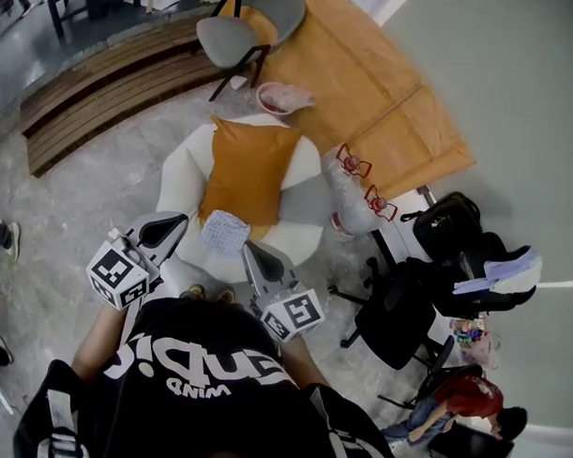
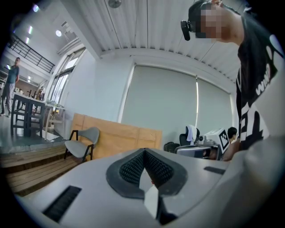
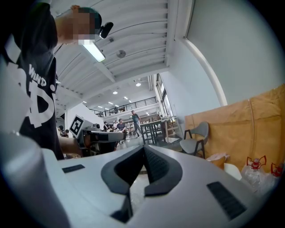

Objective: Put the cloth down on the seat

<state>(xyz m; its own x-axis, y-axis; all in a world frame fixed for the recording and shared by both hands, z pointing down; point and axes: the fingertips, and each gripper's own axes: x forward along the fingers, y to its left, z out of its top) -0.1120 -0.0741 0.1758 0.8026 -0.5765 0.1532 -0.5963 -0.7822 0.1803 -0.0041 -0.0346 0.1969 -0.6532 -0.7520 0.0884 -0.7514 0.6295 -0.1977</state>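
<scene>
A small pale checked cloth (image 1: pixel 225 232) lies on the front of the round white seat (image 1: pixel 181 173), just below the orange cushion (image 1: pixel 246 170). My left gripper (image 1: pixel 177 220) hovers just left of the cloth, its jaws shut and empty. To the cloth's right, my right gripper (image 1: pixel 247 245) points at the seat's front edge, also shut with nothing in it. In the left gripper view the left gripper (image 2: pixel 144 151) has its tips meeting in the air. The right gripper (image 3: pixel 144 147) looks the same in its own view. The cloth shows in neither gripper view.
A grey chair (image 1: pixel 246 29) and a pink bowl (image 1: pixel 282 98) stand beyond the seat, by a large wooden board (image 1: pixel 367 85). A clear bag of bottles (image 1: pixel 353 198) leans at the seat's right. Black office chairs (image 1: pixel 401 307) and a seated person (image 1: pixel 464 399) are further right.
</scene>
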